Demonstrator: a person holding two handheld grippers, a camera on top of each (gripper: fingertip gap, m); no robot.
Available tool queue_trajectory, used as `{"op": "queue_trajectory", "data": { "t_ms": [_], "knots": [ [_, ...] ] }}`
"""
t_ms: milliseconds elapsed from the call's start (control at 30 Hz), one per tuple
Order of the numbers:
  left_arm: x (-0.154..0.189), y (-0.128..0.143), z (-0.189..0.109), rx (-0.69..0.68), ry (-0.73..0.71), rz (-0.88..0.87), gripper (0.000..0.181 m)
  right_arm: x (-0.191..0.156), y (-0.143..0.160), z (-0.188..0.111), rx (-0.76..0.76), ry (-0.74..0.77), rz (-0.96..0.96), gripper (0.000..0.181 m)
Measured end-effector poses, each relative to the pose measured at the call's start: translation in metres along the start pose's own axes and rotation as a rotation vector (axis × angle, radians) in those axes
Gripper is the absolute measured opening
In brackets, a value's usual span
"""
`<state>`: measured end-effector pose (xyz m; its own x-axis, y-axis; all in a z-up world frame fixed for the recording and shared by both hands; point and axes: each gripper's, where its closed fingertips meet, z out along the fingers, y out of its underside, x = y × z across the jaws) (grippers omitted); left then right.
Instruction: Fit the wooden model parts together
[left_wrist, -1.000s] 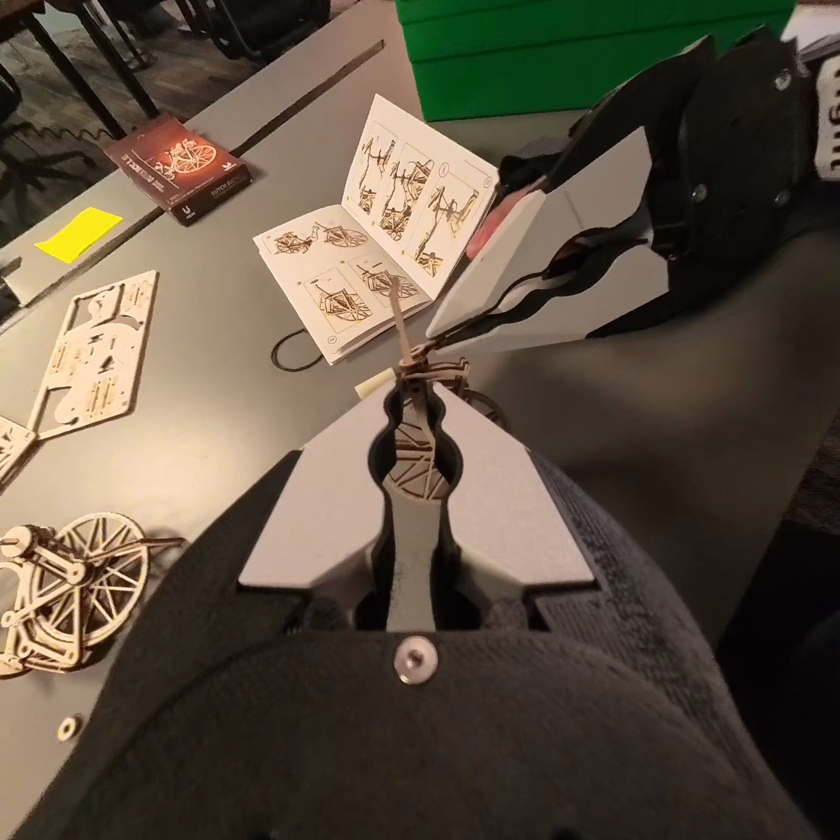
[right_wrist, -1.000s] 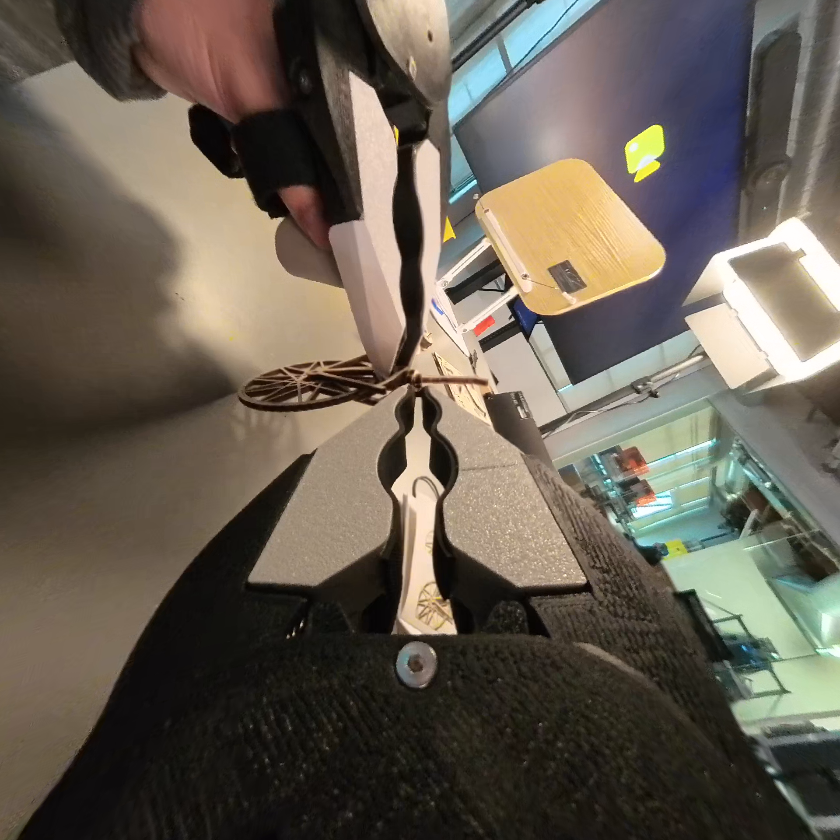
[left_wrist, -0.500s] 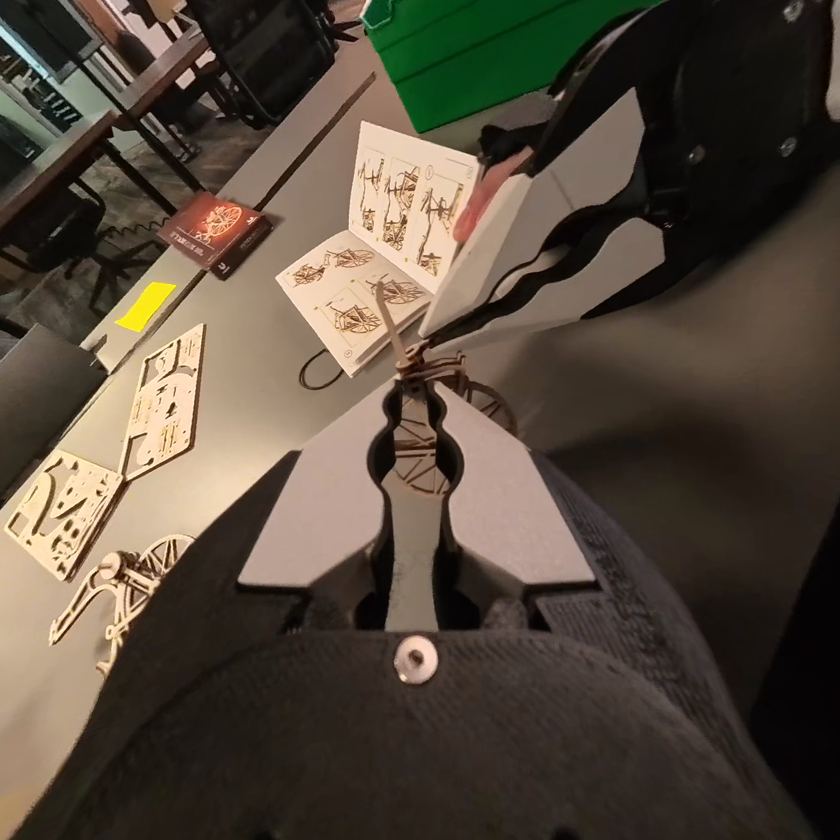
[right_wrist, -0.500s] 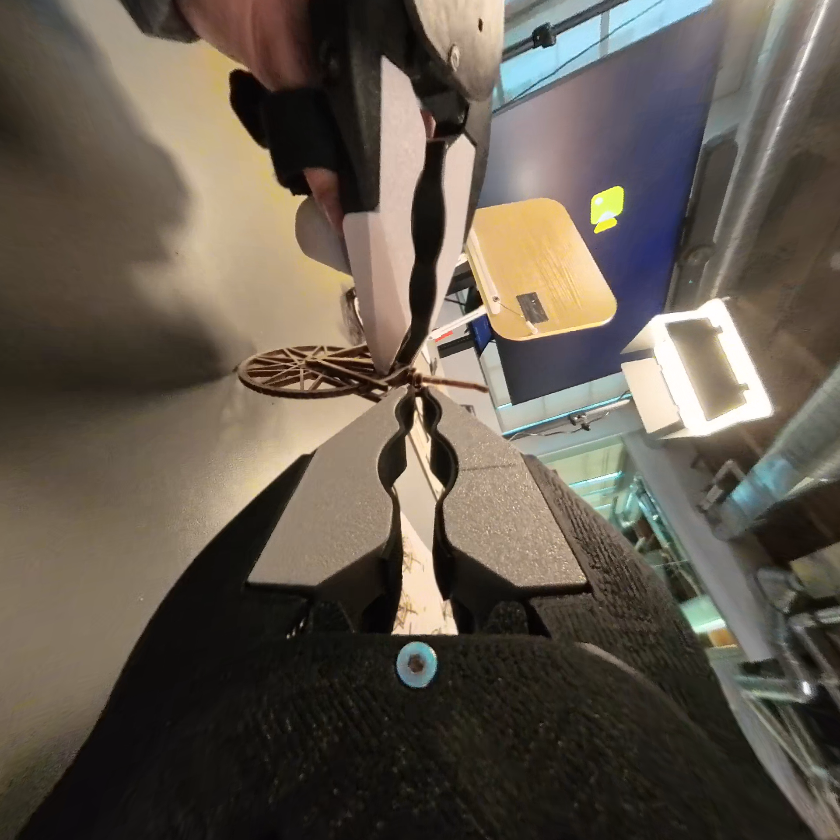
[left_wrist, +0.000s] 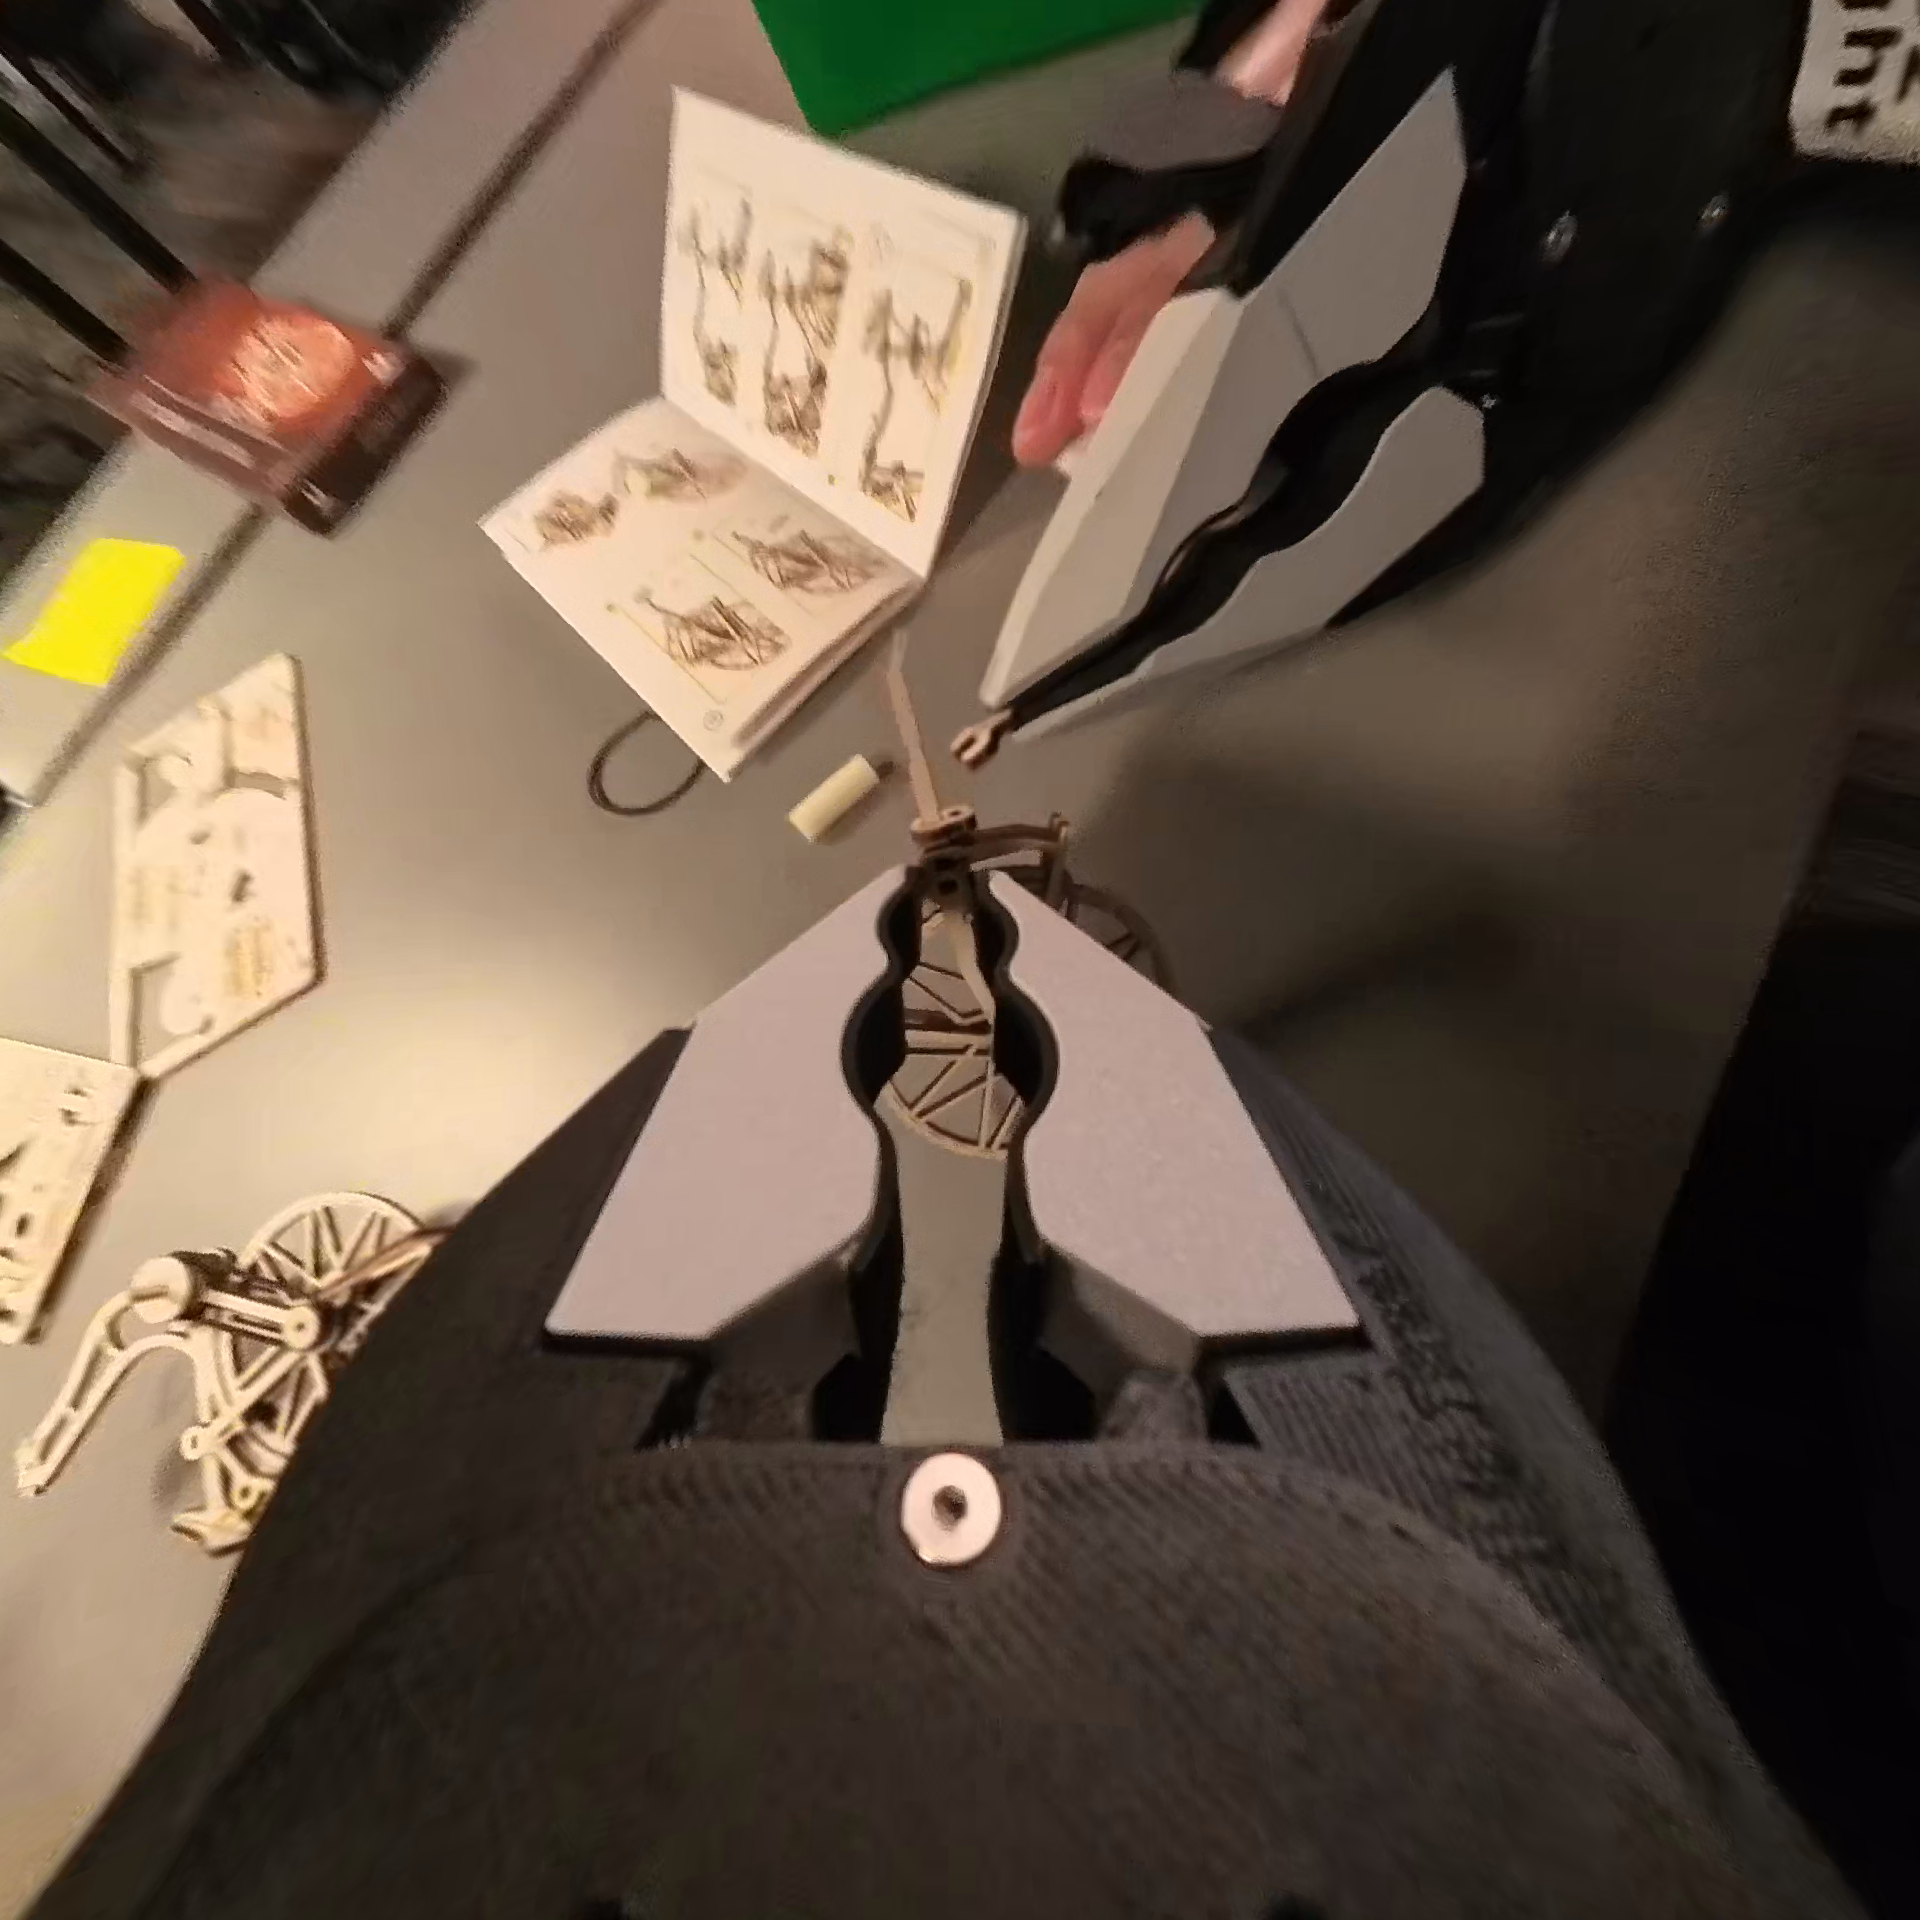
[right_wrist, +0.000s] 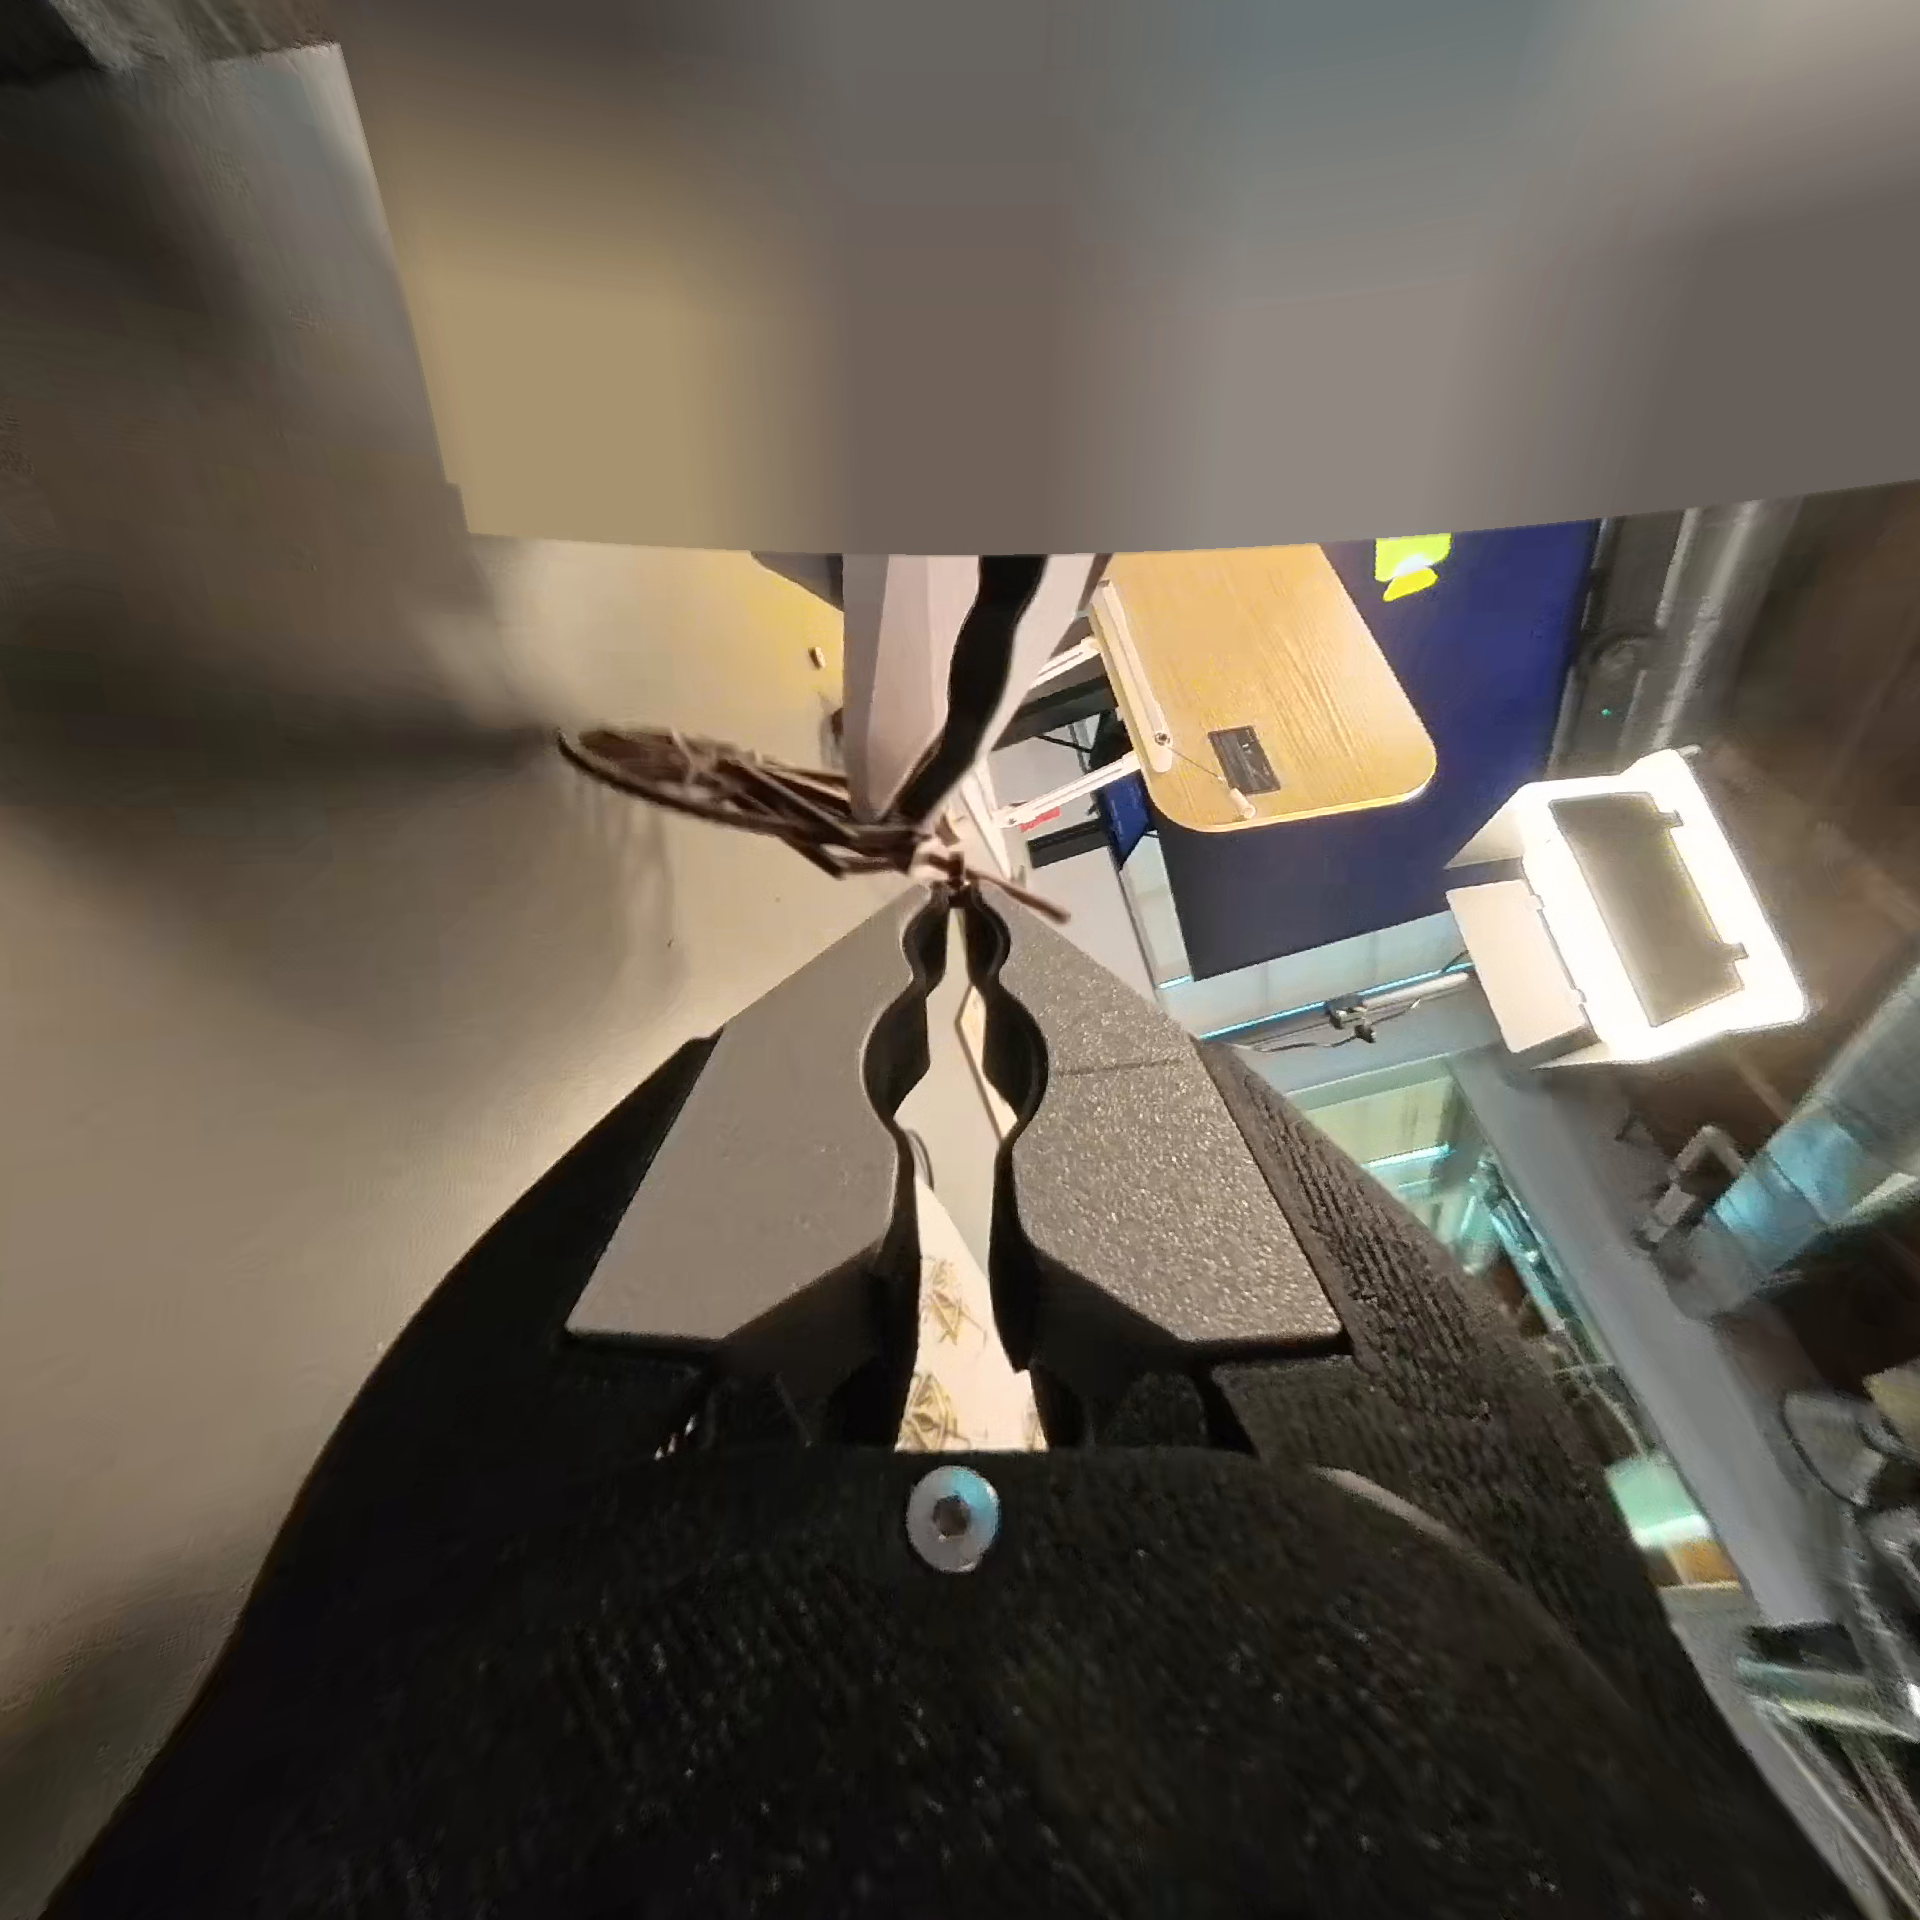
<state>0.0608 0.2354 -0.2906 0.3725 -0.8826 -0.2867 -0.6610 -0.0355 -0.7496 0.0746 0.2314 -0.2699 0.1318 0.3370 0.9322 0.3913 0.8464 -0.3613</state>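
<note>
Wooden wheeled model (left_wrist: 951, 914) sits clamped in my left gripper (left_wrist: 948, 871) above the worktop (left_wrist: 499, 831); my right gripper (left_wrist: 1003, 717) pinches a small hooked part (left_wrist: 974, 739) just beside it.

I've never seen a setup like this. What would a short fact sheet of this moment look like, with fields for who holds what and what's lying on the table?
Left gripper: shut on the wooden bicycle model
Right gripper: shut on a small forked wooden piece, just apart from the model
Table: grey
Open instruction booklet: beyond the grippers
Part sheets: left side
Second wheel assembly: near left
Small pale cylinder: beside the booklet
</note>
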Motion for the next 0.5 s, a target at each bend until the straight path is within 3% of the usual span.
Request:
{"op": "queue_trajectory", "data": {
  "t_ms": [200,300,367,500],
  "knots": [
    [0.009,0.035,0.011,-0.368,0.349,-0.244,0.008,-0.002,0.011,-0.005,-0.017,-0.019,-0.031,0.0],
    [0.013,0.051,0.016,-0.517,0.446,-0.298,0.009,-0.005,0.015,-0.011,-0.029,-0.032,-0.064,0.0],
    [0.018,0.047,0.015,-0.532,0.512,-0.334,0.009,-0.005,0.017,-0.013,-0.036,-0.035,-0.068,0.0],
    [0.01,0.046,0.018,-0.56,0.533,-0.332,0.029,-0.004,0.019,-0.013,-0.038,-0.037,-0.04,0.0]
  ]
}}
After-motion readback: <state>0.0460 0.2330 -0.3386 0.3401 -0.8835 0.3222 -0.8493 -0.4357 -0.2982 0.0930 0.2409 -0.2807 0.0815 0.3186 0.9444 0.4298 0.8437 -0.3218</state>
